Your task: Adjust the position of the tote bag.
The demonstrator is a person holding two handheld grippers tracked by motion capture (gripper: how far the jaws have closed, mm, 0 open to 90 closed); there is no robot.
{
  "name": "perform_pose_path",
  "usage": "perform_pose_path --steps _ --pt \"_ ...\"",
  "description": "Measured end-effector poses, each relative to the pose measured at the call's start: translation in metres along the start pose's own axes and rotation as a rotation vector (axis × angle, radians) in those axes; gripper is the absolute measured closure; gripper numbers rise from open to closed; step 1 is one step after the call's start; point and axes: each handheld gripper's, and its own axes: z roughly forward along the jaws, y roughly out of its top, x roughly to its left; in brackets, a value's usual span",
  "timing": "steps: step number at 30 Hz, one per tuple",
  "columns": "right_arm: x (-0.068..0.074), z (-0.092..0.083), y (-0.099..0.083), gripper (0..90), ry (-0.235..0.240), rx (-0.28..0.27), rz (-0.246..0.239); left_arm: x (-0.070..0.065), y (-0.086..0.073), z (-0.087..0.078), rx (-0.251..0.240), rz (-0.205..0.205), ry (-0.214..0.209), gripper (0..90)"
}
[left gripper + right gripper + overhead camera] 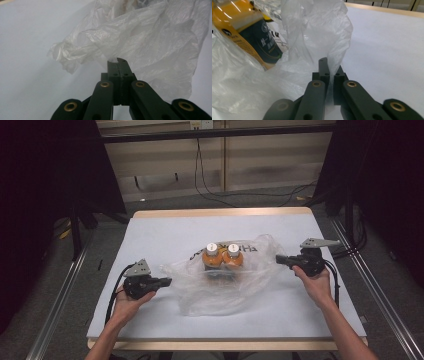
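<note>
Over the white-covered table point(165, 232) in the high view, a crinkly clear plastic bag point(225, 287) lay near the middle with two orange bottles with white caps point(223, 257) sitting side by side inside it. The left gripper point(166, 281) was at the bag's left edge and the right gripper point(280, 259) at its right edge, both held low and pointing inward.

Left gripper view: the black jaws were together, clamped on a pinch of the bag's film point(112, 59), with the rest of the plastic bunched up ahead.

Right gripper view: same deal, jaws closed tight on a fold of the bag point(331, 62) that ran down between them, and one orange bottle with a dark label point(249, 30) showed through the plastic off to the left.

So my read is that the bag was gripped on both sides, the step being to open or lift it. Next move probably calls for pulling both hands evenly, slowly, so the thin film wouldn't tear or slip and the bottles wouldn't tip.
</note>
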Motion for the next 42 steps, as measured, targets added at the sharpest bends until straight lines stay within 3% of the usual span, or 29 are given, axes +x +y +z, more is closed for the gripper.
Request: perform_pose_path --steps 2,8,13,17,22,24,26,29,31,33,36,37,39,40,41,42 --pt "-0.001 0.007 -0.006 90.0 -0.014 0.044 -0.002 0.003 -0.003 0.0 0.009 -0.016 0.002 90.0" --pt "-0.003 0.014 -0.016 90.0 -0.028 0.098 -0.008 0.009 -0.009 0.007 0.066 -0.004 0.019 90.0" --pt "-0.005 0.022 -0.024 90.0 -0.062 0.163 -0.026 0.017 -0.018 0.013 0.126 -0.028 0.026 90.0" --pt "-0.005 0.026 -0.029 90.0 -0.073 0.197 -0.049 0.017 -0.02 0.008 0.106 -0.034 0.003 90.0" --pt "-0.006 0.025 -0.035 90.0 -0.079 0.219 -0.052 0.016 -0.027 0.01 0.134 -0.042 -0.002 90.0" --pt "-0.012 0.017 -0.037 90.0 -0.128 0.221 -0.038 0.019 -0.028 0.005 0.141 -0.045 0.021 90.0" --pt "-0.017 0.012 -0.04 90.0 -0.122 0.208 -0.021 0.022 -0.031 0.002 0.098 -0.091 0.008 90.0" --pt "-0.015 0.01 -0.038 90.0 -0.116 0.2 -0.033 0.018 -0.024 0.002 0.066 -0.088 -0.019 90.0" --pt "-0.011 0.012 -0.036 90.0 -0.092 0.178 -0.026 0.013 -0.018 0.004 0.054 -0.061 -0.028 90.0" --pt "-0.002 0.017 -0.036 90.0 -0.066 0.187 -0.051 0.006 -0.012 0.005 0.039 -0.034 -0.044 89.9" --pt "0.003 0.02 -0.034 88.2 -0.049 0.184 -0.063 0.004 -0.01 0.002 0.018 -0.046 -0.049 87.9" --pt "0.006 0.02 -0.033 80.2 -0.042 0.18 -0.062 0.003 -0.008 -0.003 -0.017 -0.049 -0.041 84.9" --pt "0.007 0.019 -0.032 76.6 -0.039 0.171 -0.066 0.002 -0.006 -0.006 -0.04 -0.057 -0.049 84.0" --pt "0.009 0.014 -0.029 64.4 -0.049 0.144 -0.059 -0.001 -0.001 -0.012 -0.067 -0.052 -0.033 79.4" --pt "0.009 0.012 -0.027 59.1 -0.055 0.131 -0.056 -0.003 0.003 -0.015 -0.09 -0.045 -0.04 77.6" --pt "0.009 0.012 -0.027 59.1 -0.055 0.131 -0.056 -0.003 0.003 -0.015 -0.09 -0.045 -0.04 76.1"
